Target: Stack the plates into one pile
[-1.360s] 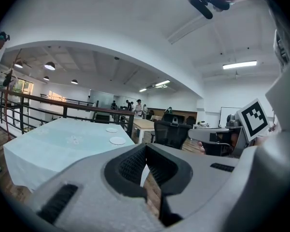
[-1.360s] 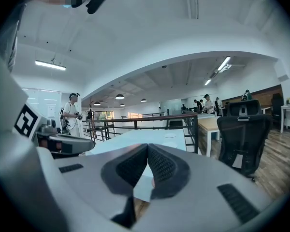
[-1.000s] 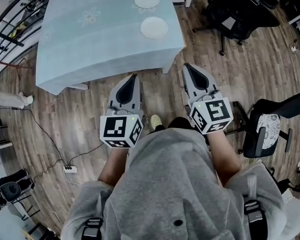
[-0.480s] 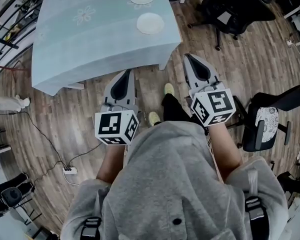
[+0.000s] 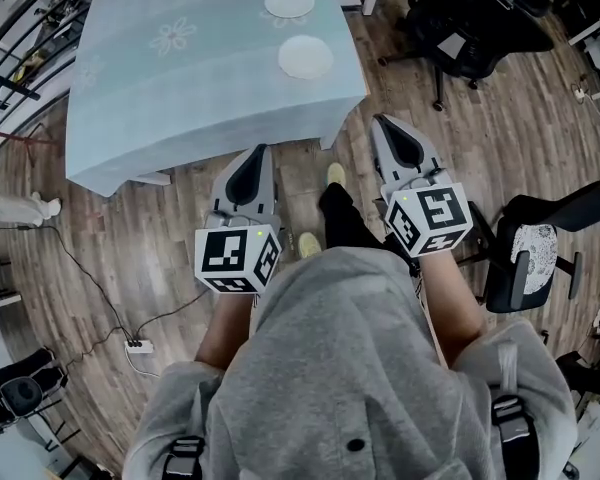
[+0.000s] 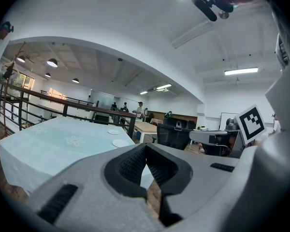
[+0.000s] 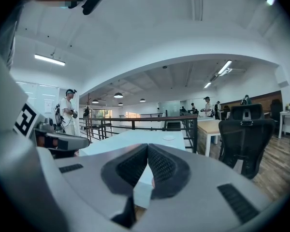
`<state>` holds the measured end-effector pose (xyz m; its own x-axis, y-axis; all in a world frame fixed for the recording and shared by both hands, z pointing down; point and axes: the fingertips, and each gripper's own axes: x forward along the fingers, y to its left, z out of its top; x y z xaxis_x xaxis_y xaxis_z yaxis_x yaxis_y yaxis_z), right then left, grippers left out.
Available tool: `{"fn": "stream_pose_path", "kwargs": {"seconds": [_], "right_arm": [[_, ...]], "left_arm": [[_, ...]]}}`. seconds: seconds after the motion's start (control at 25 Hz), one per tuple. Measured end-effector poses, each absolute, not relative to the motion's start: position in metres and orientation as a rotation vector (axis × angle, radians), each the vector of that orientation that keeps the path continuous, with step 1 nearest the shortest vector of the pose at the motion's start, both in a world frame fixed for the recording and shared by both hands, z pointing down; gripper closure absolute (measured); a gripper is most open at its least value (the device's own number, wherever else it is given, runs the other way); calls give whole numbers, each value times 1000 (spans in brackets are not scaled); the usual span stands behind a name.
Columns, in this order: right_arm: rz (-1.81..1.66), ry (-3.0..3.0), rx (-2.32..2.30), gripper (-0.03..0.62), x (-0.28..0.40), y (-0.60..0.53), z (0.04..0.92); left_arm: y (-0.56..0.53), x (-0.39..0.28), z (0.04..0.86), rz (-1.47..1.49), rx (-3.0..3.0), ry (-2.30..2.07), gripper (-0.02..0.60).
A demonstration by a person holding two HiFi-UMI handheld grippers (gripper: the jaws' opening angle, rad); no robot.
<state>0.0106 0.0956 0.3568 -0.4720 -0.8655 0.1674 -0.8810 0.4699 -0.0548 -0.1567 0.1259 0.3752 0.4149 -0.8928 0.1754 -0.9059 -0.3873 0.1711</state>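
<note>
Two white plates lie apart on the light blue tablecloth (image 5: 180, 88): the far plate (image 5: 290, 2) near the back edge, the near plate (image 5: 306, 57) toward the right front corner. My left gripper (image 5: 257, 152) and right gripper (image 5: 382, 121) hover over the wooden floor short of the table, both shut and empty. In the left gripper view both plates show, the far plate (image 6: 113, 132) and the near plate (image 6: 120, 143), beyond the closed jaws of the left gripper (image 6: 146, 151). From the right gripper (image 7: 148, 147) one plate (image 7: 168, 137) shows on the table.
Black office chairs stand to the right of the table (image 5: 465, 23) and beside my right arm (image 5: 540, 253). A power strip with cables (image 5: 135, 346) lies on the floor at left. A black railing (image 5: 10, 63) runs along the table's left. People stand far off (image 7: 67, 111).
A leg with a yellow shoe has stepped forward toward the table. Both grippers stay shut and hold almost the same place in the view.
</note>
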Motion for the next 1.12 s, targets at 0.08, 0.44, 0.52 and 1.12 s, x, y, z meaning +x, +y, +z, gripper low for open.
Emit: {"fn": "stream_pose_path", "kwargs": {"seconds": [0.08, 0.44, 0.52, 1.12], "right_arm": [[197, -2588, 1545, 568, 11, 90, 358], [172, -2601, 1532, 568, 13, 43, 352], [170, -2602, 1530, 568, 15, 30, 352], [239, -2629, 1498, 568, 34, -77, 369]], "left_arm": [[120, -156, 378, 78, 2425, -1577, 565], [80, -158, 378, 77, 2405, -1602, 565], [69, -155, 377, 86, 2410, -1603, 565], [-35, -139, 372, 142, 2402, -1686, 565]]}}
